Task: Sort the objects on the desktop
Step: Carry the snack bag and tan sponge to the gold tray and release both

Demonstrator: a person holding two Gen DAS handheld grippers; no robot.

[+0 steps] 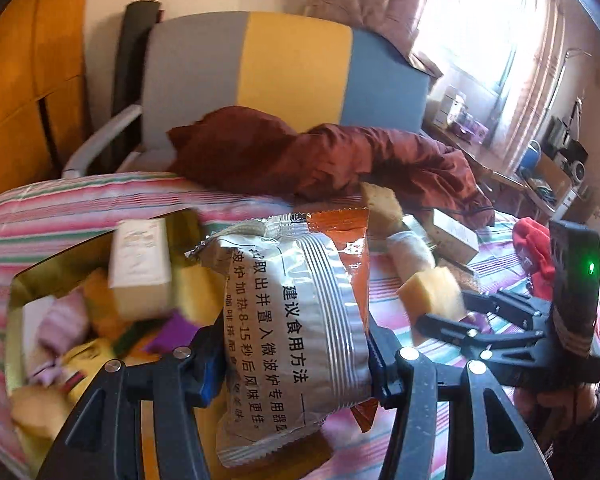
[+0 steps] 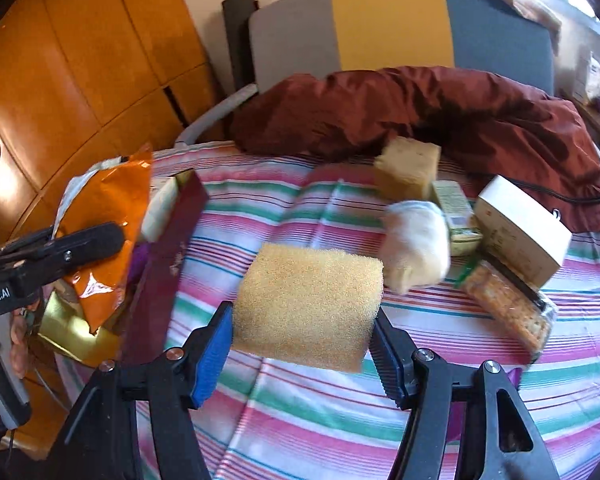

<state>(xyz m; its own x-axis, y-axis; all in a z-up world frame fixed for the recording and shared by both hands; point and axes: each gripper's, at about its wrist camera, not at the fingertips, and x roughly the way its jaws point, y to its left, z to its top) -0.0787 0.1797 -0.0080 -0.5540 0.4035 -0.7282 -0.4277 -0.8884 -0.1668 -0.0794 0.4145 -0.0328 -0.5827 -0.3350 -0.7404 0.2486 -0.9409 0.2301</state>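
Note:
My left gripper (image 1: 296, 364) is shut on a silver and orange snack packet (image 1: 296, 320) and holds it beside an open gold-lined box (image 1: 18, 292) filled with several small items. The packet (image 2: 104, 232) also shows at the left of the right wrist view, above the box's dark red wall (image 2: 160, 264). My right gripper (image 2: 302, 346) is shut on a yellow sponge (image 2: 308, 304), held above the striped cloth (image 2: 300, 420). The right gripper (image 1: 440, 316) with the sponge (image 1: 432, 296) shows in the left wrist view to the right of the packet.
On the cloth lie a second sponge (image 2: 408, 168), a rolled white sock (image 2: 416, 244), a green carton (image 2: 456, 212), a white box (image 2: 520, 228) and a cracker pack (image 2: 508, 304). A dark red jacket (image 2: 420, 108) lies behind, against a chair (image 2: 392, 24).

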